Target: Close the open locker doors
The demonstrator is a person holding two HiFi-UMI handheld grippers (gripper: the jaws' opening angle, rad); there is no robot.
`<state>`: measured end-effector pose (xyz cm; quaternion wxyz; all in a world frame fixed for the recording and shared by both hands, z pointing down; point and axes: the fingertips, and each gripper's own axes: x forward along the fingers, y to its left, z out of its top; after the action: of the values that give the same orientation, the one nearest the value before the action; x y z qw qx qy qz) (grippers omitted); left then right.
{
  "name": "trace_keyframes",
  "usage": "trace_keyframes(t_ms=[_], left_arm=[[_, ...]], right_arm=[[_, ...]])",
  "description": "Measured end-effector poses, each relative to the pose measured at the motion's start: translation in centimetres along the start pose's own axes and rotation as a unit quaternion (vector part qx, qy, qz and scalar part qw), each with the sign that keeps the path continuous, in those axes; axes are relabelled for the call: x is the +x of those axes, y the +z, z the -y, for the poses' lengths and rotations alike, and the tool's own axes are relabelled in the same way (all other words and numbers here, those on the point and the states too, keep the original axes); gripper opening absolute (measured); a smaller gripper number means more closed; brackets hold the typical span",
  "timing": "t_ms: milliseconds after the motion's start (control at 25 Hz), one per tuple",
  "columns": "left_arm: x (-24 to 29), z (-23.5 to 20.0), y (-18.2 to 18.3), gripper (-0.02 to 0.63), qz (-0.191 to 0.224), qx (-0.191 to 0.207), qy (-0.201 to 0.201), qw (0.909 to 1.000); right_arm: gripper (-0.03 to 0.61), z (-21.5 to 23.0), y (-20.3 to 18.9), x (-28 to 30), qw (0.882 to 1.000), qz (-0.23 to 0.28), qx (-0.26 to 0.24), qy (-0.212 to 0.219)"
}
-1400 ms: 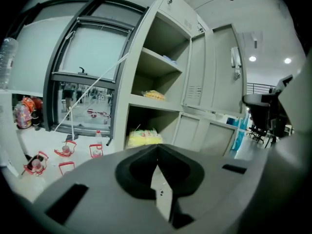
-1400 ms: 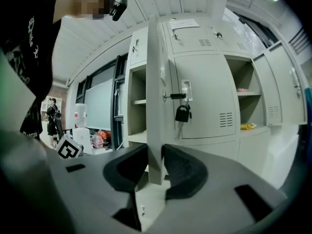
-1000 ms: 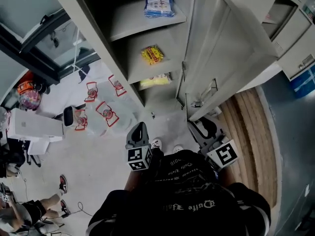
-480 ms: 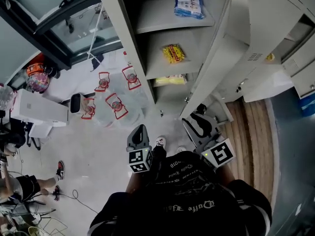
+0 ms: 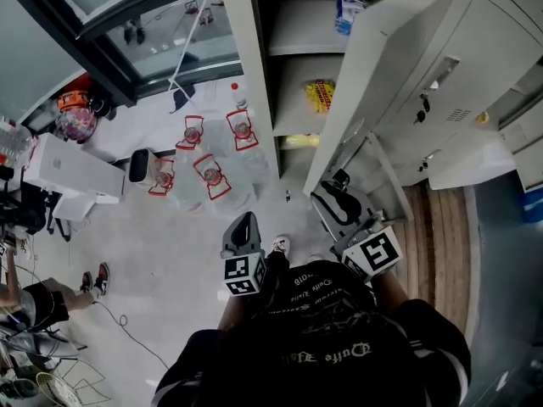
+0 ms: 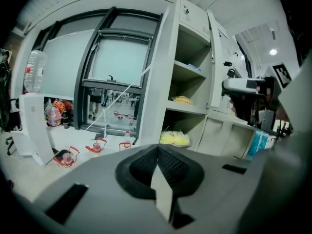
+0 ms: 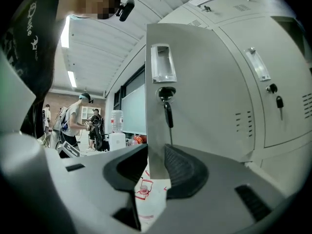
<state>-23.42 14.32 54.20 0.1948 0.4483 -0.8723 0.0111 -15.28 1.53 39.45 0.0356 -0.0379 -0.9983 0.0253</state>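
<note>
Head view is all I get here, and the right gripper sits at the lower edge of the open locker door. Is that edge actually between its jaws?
Observer: Yes. In the right gripper view the edge of the locker door stands between the jaws of the right gripper. The jaws have just been closing, and the pads look to be against both faces of the door.
Operator: And the left gripper, is it carrying anything?
Observer: No. The left gripper view shows the left gripper with its jaws together and nothing between them.
</note>
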Motion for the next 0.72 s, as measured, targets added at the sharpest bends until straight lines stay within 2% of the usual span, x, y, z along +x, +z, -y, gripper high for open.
trace_keyframes(t_ms=[120,200,280,720], left_arm=[[0.1,-0.4,-0.2,0.008,-0.002,-0.004,0.002,1.0],[0.2,-0.8,-0.2,0.008,-0.004,-0.007,0.007,0.9999],[0.3,-1.1,0.1,0.008,0.001,-0.009,0.01,0.9999],[0.8,-3.2,0.4,0.008,0.008,-0.022,0.033,0.9992]], right_arm=[[0.105,0.4,-0.2,1.3,1.0,-0.006,-0.005,0.005],[0.044,1.2,-0.2,2.1,1.0,-0.005,0.001,-0.002],[0.035,1.8,0.1,2.9,1.0,-0.002,0.012,-0.008],[0.026,3.7,-0.1,7.3,1.0,-0.006,-0.01,-0.014]])
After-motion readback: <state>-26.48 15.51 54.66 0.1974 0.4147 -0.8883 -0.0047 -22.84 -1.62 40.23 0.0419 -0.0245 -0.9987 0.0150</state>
